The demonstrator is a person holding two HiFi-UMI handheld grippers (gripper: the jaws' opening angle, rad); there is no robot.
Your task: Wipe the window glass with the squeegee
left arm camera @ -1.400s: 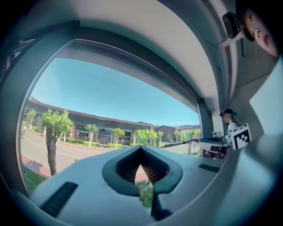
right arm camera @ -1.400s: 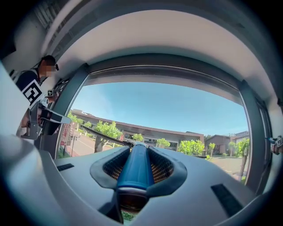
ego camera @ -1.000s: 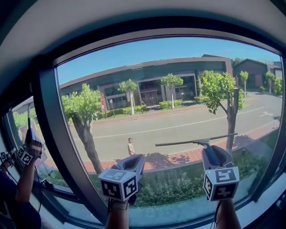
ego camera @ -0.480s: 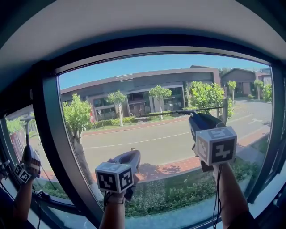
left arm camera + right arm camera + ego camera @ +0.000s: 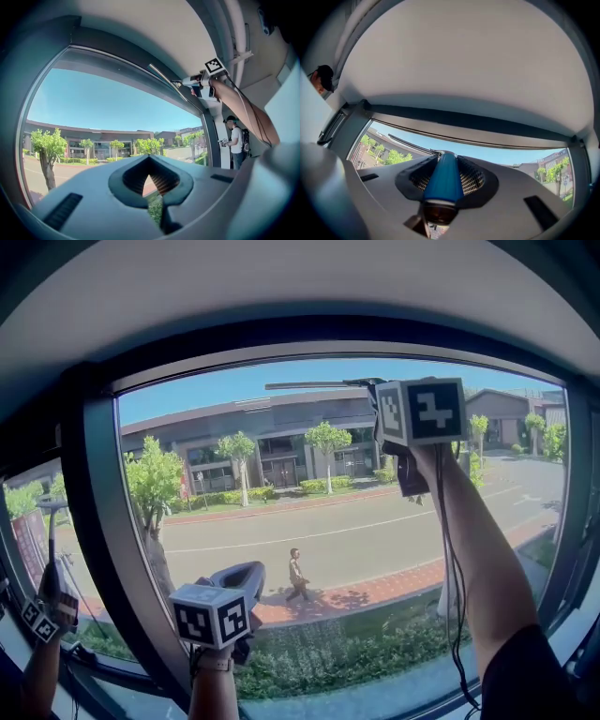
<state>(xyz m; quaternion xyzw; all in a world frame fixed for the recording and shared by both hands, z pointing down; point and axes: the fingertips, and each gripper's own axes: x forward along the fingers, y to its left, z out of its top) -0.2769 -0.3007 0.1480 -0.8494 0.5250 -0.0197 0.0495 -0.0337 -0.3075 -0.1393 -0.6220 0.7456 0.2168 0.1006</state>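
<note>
1. Squeegee point(image 5: 314, 385): blue handle clenched in right gripper point(image 5: 443, 168), jaws tight on both sides of it.
2. Blade reaching out from the jaws toward the left side of the window glass point(image 5: 356, 521), lying along the top of the glass just under the upper frame point(image 5: 328, 351). Contact with the glass likely, not confirmable.
3. Left gripper point(image 5: 150, 180): jaws pulled together bar a thin slit, nothing held. Parked low against the same glass, well below the blade, toward its bottom-left corner.
4. Next pane left of the glass: another person's arm point(image 5: 33, 662) raised with a marker-cubed tool. Not part of this job.
5. Progress, as a judgement: reads as the start of a pull-down stroke from the top of the glass. No water, foam or streaks visible, so wiped share unknown. Treat everything below the blade as left to do.
6. Writing: none legible. Only black-and-white square markers on the gripper cubes. No brand readable on the handle, and signage beyond the glass too small.
</note>
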